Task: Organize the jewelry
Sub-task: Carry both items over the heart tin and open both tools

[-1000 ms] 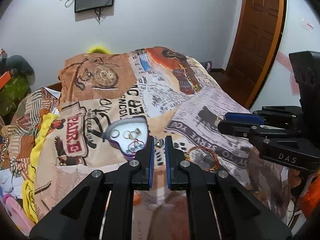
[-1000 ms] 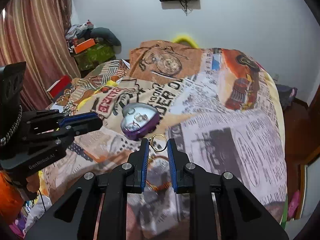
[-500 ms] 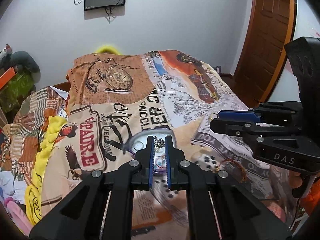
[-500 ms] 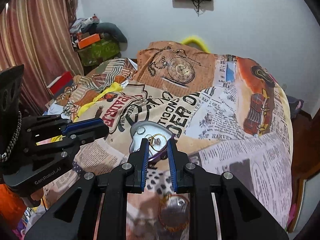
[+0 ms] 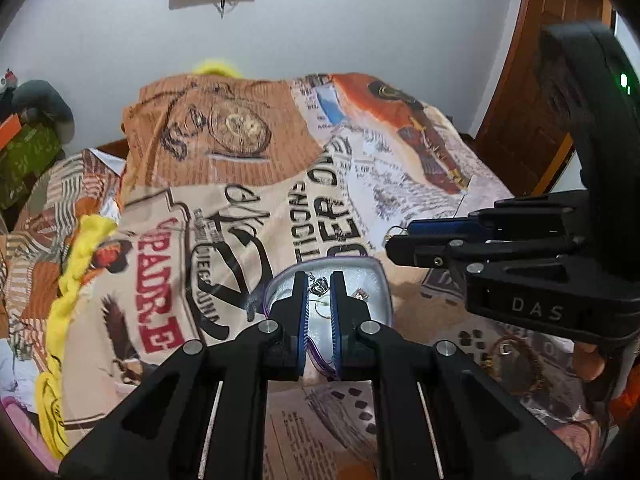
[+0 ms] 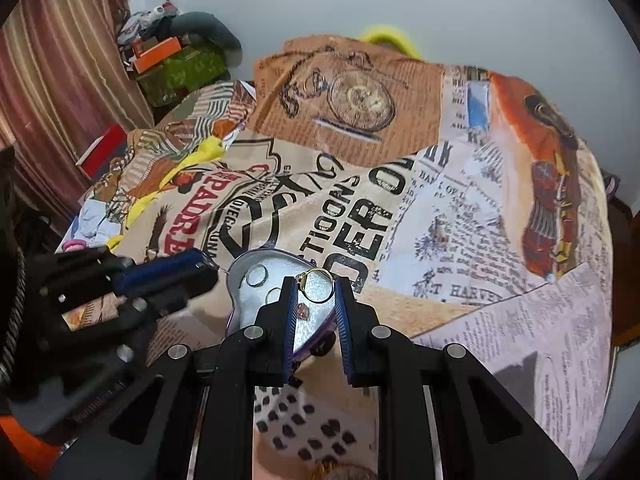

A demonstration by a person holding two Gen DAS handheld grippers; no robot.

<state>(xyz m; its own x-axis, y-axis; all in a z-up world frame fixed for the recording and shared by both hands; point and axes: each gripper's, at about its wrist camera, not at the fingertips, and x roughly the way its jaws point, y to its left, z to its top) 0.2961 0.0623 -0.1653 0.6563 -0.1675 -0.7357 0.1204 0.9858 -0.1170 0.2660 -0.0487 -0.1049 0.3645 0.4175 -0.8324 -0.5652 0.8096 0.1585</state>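
Note:
A heart-shaped purple tin (image 5: 374, 280) (image 6: 240, 276) with a silver inside lies on the printed bedspread and holds a few rings. My left gripper (image 5: 319, 286) is shut on a small silver crown ring (image 5: 319, 287), right above the tin. My right gripper (image 6: 315, 285) is shut on a thin gold hoop (image 6: 318, 287) and holds it over the tin's right half. A silver ring (image 6: 256, 275), a gold ring (image 6: 273, 294) and a red-stone piece (image 6: 303, 313) lie inside. Each gripper shows in the other's view, the right (image 5: 404, 240) and the left (image 6: 204, 270).
A beaded bracelet (image 5: 516, 364) lies on the bedspread to the right of the tin, under the right gripper's body. A yellow cloth (image 5: 76, 276) runs along the bed's left side. Boxes and clutter (image 6: 176, 60) stand by the wall at the far left.
Both grippers have moved forward with their pieces, from in front of the tin to directly over it. The bracelet has dropped behind them.

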